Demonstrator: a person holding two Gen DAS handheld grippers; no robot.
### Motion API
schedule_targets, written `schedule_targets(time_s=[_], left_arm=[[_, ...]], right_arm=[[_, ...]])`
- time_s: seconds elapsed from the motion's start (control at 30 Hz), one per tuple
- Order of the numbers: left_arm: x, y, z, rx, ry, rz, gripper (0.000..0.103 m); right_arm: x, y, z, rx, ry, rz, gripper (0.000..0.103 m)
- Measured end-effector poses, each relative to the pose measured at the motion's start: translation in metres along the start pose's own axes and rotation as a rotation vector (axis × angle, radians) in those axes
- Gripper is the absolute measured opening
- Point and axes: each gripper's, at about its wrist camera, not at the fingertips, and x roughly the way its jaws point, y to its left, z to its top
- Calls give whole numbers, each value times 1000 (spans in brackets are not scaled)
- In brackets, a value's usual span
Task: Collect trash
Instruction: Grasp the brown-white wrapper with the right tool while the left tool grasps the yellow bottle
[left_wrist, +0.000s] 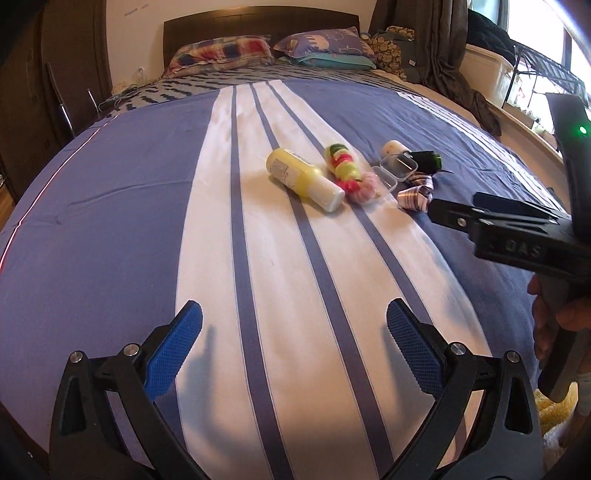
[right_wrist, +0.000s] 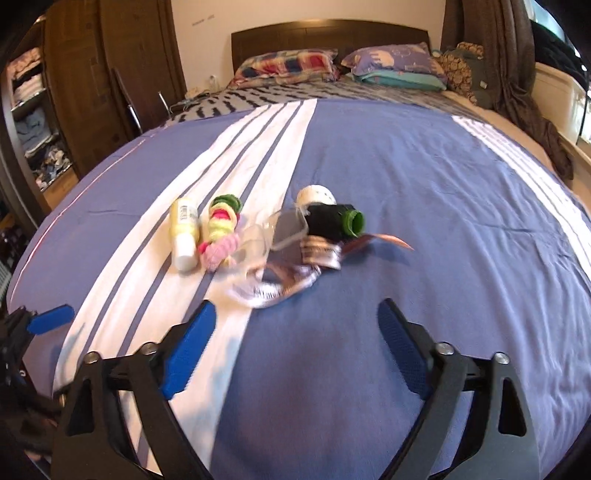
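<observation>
Trash collection not yet begun: both grippers empty, litter ahead of the fingers on the bed.
Left gripper and right gripper stand released; yellow bottle, candy packet, clear box, dark bottle and wrappers lie untouched. Only the left view shows the person's hand; only the right shows the bottle's green mouth.

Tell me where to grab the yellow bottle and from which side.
Grip the yellow bottle across its wide yellow body, coming down from above. It lies on its side on the bed, white cap toward the cameras, candy bag close along its right, so straddle it carefully.
</observation>
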Motion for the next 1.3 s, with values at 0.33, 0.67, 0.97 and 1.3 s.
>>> schedule_targets(time_s=[0.33,0.67,0.97,1.3], left_arm=[[28,9,26,-15,15,-15,95],[47,6,68,-30,-33,17,95],[81,1,90,-33,14,64,84],[99,8,94,-50,48,71,47]], right_arm=[[39,2,19,-15,71,-29,54],[20,-20,13,-60,13,-79,10],[-4,-29,7,-85,-57,-59,10],[-4,-30,7,-92,-68,-28,10]])
